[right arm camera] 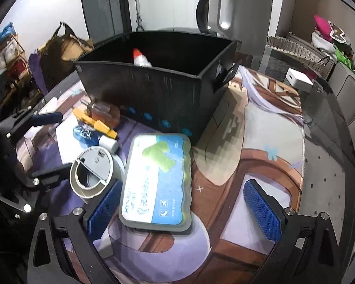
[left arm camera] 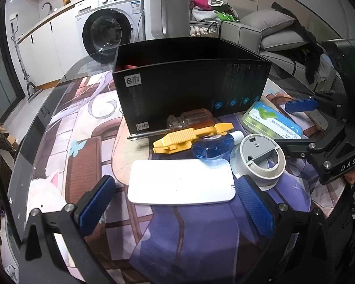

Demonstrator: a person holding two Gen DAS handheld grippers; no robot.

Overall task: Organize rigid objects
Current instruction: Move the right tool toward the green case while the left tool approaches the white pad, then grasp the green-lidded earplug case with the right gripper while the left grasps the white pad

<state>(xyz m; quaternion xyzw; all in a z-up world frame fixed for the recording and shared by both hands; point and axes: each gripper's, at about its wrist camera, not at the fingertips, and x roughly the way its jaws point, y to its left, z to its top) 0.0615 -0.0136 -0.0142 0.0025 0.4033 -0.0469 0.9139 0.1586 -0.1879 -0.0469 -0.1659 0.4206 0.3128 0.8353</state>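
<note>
A black open box [left arm camera: 191, 85] stands on the printed mat; it also shows in the right wrist view [right arm camera: 158, 94] with a glue bottle [right arm camera: 140, 59] inside. In front of it lie a screwdriver [left arm camera: 177, 124], a yellow clip [left arm camera: 189, 137], a blue bottle [left arm camera: 213, 146], a grey round device [left arm camera: 262, 158], a white flat lid [left arm camera: 181, 182] and a green-blue case [right arm camera: 157, 182]. My left gripper [left arm camera: 177, 203] is open, its jaws on either side of the white lid. My right gripper [right arm camera: 184, 210] is open, its jaws on either side of the case's near end.
A white kettle [left arm camera: 165, 9] and washing machine [left arm camera: 106, 30] stand behind the table. A wicker basket [right arm camera: 295, 49] and a small white box [right arm camera: 298, 78] are at the far right. The glass table edge [left arm camera: 26, 142] curves along the left.
</note>
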